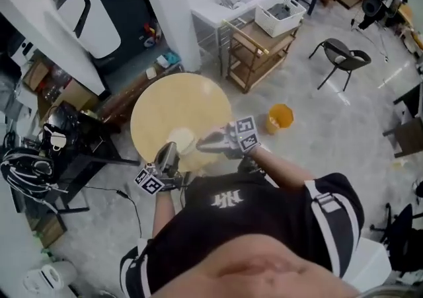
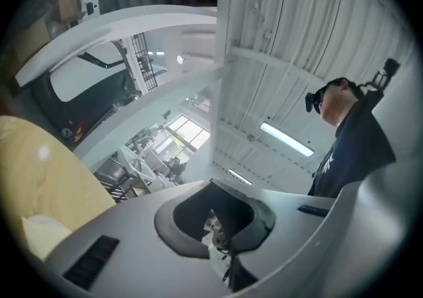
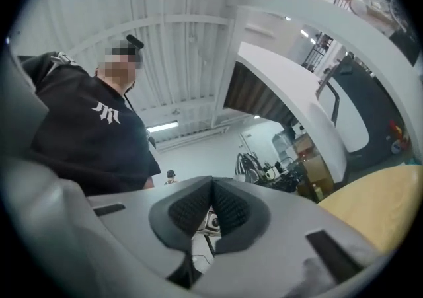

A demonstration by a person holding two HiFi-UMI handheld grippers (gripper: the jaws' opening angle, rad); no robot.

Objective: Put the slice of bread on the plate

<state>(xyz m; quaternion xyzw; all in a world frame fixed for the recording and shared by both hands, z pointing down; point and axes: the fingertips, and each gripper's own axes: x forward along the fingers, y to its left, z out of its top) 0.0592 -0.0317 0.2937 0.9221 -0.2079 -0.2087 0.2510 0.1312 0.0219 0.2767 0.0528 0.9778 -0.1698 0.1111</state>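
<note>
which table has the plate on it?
The round wooden table, right before the person; the plate sits by its near edge. The white table stands farther back.

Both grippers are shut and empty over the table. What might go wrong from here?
The left gripper and right gripper hang close together by the pale plate; lowering either may bump it or the other. Both gripper views face the ceiling, and the head view is too small to show bread there, so placement is unconfirmed.
</note>
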